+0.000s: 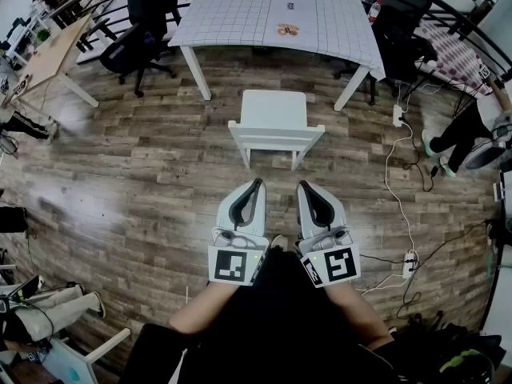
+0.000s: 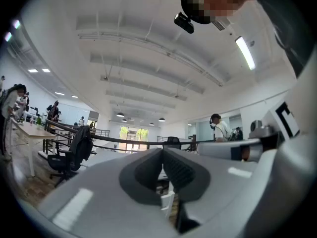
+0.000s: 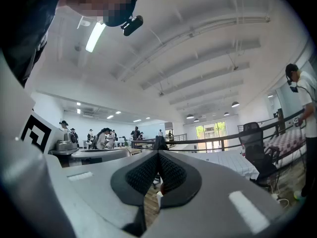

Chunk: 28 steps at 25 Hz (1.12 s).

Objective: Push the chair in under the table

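The left claw point(image 1: 258, 182) and the right claw point(image 1: 302, 184) are both closed, the pads together at the tips, and neither one holds anything. In each claw's own view the dark pads meet, and only some floor and a bit of white show through the small gap below them. The two claws are side by side and level. They point toward the chair point(image 1: 274, 120) from the side where its backrest is. They are near the chair but clearly apart from it, with a strip of wooden floor point(image 1: 144, 166) between.

The chair is white and stands upright on the floor. The desk point(image 1: 240, 14), with a pale checked top, is beyond the chair, on the side opposite to the claws. As far as the head view shows, no part of the seat is under the desk top. The space between the two nearer desk legs lies straight beyond the chair and looks free.

In my judgement the task is at its very beginning: nothing is done except that the claws are lined up behind the chair. What is left is to bring the closed claws to the backrest, touch it, and push until the seat goes under the desk. A straight push looks enough, but uneven pressure could turn the chair toward a desk leg
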Tool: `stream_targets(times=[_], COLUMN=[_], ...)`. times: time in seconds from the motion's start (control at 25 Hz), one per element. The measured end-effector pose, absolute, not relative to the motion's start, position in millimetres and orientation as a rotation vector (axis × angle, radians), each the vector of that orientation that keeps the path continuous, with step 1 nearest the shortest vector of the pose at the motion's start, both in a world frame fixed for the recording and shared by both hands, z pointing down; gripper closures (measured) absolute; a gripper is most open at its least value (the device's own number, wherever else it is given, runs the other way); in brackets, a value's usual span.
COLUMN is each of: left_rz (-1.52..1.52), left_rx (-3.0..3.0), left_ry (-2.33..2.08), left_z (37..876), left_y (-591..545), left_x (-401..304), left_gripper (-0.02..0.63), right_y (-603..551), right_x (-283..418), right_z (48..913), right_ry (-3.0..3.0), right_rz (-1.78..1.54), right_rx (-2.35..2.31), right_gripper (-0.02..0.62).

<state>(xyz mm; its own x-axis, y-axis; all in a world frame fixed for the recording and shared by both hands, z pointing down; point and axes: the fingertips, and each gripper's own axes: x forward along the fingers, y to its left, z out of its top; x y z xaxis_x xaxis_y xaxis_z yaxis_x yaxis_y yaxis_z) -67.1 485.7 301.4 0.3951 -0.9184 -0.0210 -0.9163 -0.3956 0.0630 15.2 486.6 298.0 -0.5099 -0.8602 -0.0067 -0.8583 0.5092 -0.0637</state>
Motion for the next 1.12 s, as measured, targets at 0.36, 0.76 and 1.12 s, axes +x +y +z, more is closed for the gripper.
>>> stream_targets(times=[0.36, 0.76, 1.12], left_rz=[-0.098, -0.054, 0.035], left_rx=[2.621, 2.595, 2.575], left_ry=[-1.745, -1.829, -1.859], left_z=[300.7, 310.4, 323.9], left_y=[491.7, 497.0, 483.3], left_x=[-70.0, -65.3, -79.9], left_gripper=[0.597, 0.597, 0.597], right_y=[492.9, 499.8, 490.2], right_x=[38.7, 83.6, 92.4], right_z=[285.9, 306.7, 321.1], right_ry=[2.621, 2.610, 2.586], right_rz=[-0.020, -0.058, -0.116], right_rx=[-1.572, -1.632, -1.637], right_gripper=[0.598, 0.598, 0.598])
